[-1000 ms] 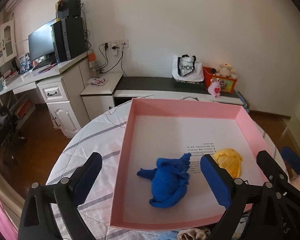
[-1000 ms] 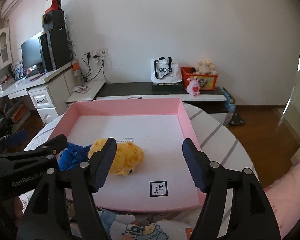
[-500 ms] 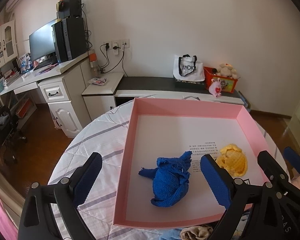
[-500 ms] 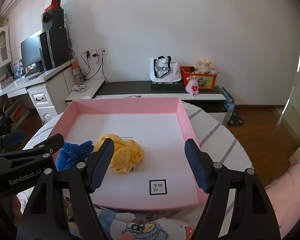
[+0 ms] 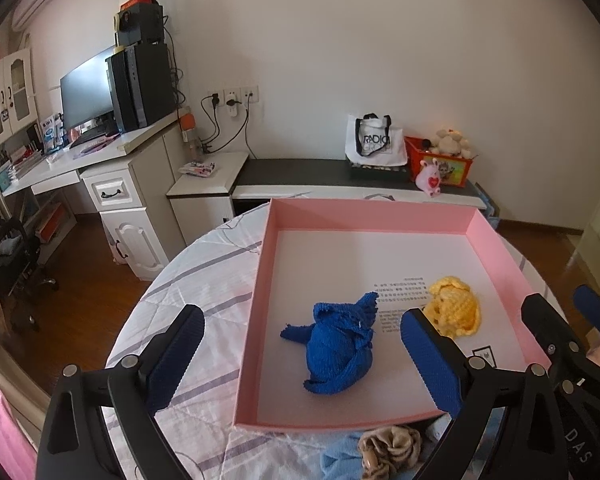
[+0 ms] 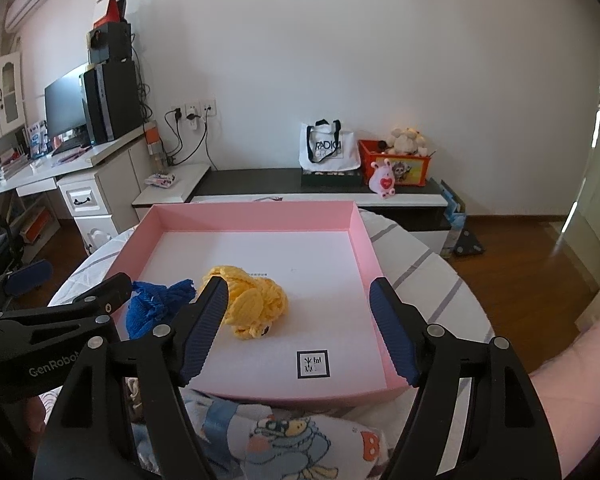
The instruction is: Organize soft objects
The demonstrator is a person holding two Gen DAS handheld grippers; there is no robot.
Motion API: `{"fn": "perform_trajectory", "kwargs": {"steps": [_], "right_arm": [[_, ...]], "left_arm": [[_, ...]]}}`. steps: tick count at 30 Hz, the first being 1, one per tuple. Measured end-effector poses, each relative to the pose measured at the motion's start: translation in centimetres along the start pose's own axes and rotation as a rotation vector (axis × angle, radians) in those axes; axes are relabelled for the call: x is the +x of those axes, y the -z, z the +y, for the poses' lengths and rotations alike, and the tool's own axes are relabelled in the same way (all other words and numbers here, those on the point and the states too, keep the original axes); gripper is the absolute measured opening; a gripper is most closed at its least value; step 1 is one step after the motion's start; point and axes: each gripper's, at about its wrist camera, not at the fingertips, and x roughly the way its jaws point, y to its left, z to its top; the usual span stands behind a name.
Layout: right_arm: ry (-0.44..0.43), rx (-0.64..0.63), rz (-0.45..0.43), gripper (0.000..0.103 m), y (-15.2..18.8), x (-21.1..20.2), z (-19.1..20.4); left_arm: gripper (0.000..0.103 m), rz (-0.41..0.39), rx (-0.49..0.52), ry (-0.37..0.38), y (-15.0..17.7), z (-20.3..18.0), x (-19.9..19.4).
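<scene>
Since a second ago the left gripper [image 5: 300, 354] has drawn back a little, so more of the pink tray [image 5: 496, 248] shows ahead of it; the right gripper [image 6: 296, 326] has widened slightly and released the yellow knit piece [image 6: 256, 304], which now lies free on the tray floor; both sets of jaws stand spread with nothing pinched; the blue knit piece [image 5: 338, 350] rests just beside the yellow one, also inside the tray; a beige scrunchie [image 5: 392, 446] and a cartoon-printed cloth [image 6: 284, 440] lie on the striped tabletop [image 5: 204, 276] by the tray's near wall.
</scene>
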Motion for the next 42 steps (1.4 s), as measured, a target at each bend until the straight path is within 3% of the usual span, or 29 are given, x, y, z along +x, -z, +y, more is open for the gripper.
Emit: {"fn": "perform_trajectory", "kwargs": {"steps": [11, 25, 42], "right_arm": [[0.014, -0.009, -0.066, 0.081, 0.5, -4.9, 0.0], [0.052, 0.008, -0.201, 0.103, 2.1, -13.8, -0.8], [0.078, 0.012, -0.359, 0.103, 2.9, -22.4, -1.9]], "left_arm": [[0.097, -0.053, -0.010, 0.001, 2.1, 0.0, -5.4], [0.103, -0.169, -0.006, -0.012, 6.3, -0.3, -15.0], [0.103, -0.370, 0.026, -0.032, 11.2, -2.0, -26.2]]}}
